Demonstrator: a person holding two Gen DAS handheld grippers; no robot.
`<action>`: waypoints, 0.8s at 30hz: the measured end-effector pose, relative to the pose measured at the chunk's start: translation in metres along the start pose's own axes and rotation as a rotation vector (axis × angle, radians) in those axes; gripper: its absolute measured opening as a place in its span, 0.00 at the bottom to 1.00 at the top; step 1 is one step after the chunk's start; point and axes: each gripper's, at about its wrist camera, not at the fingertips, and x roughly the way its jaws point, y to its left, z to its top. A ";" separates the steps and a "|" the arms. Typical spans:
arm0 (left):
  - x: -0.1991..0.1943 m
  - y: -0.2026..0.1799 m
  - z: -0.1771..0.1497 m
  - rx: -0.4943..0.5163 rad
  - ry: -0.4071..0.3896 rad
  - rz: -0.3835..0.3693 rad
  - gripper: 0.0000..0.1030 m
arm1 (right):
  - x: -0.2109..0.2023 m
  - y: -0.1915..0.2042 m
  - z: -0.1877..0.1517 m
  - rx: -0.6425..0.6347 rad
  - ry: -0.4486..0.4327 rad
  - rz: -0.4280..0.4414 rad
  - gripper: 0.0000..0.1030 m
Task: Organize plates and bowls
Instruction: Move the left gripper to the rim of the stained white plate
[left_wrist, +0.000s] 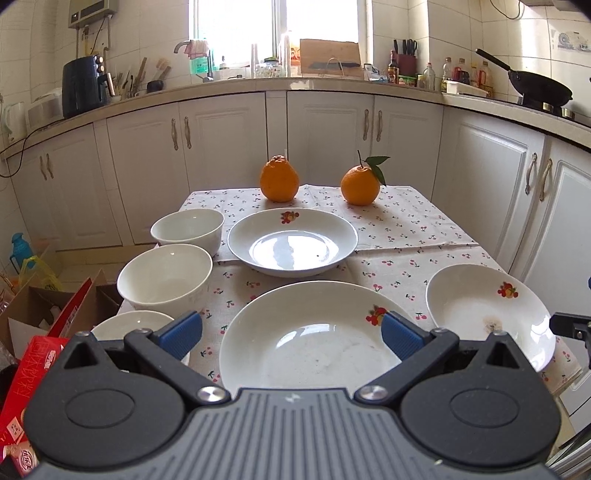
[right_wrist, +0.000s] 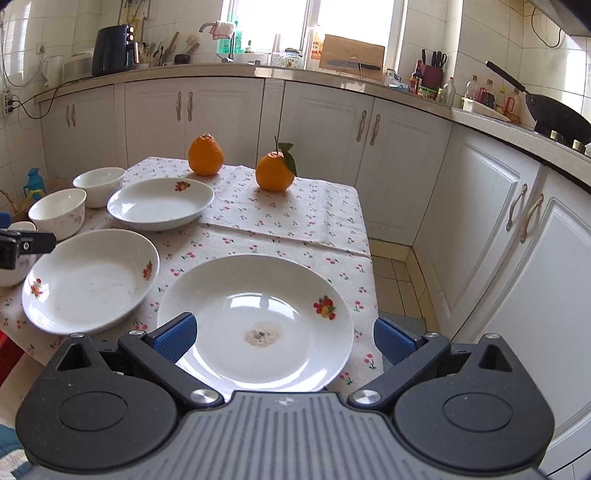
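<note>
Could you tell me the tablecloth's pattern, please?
The tablecloth is pale with small red cherries, clearest in the right wrist view.

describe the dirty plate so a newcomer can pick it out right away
On the cherry-print table, go to the near right corner, just ahead of the right hand-held gripper. The plate there is one of three with fruit decals, and the only one with a brown crusty stain at its centre.

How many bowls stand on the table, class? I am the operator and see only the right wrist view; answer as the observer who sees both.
Observer: Three. A third bowl sits nearest, beside the left gripper.
Operator: Is that gripper open?
Observer: Yes, its jaws are wide apart above the near plate, holding nothing.
Operator: What lies past the table's left edge?
Observer: A red carton and an open cardboard box, below the table's edge.
</note>
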 end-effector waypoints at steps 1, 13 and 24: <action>0.003 -0.002 0.000 0.013 0.006 -0.005 0.99 | 0.002 -0.004 -0.004 0.002 0.012 0.006 1.00; 0.030 -0.020 0.013 0.030 0.109 -0.159 0.99 | 0.034 -0.013 -0.049 -0.009 0.125 0.162 1.00; 0.059 -0.055 0.029 0.149 0.185 -0.230 0.99 | 0.066 -0.025 -0.051 -0.015 0.163 0.206 1.00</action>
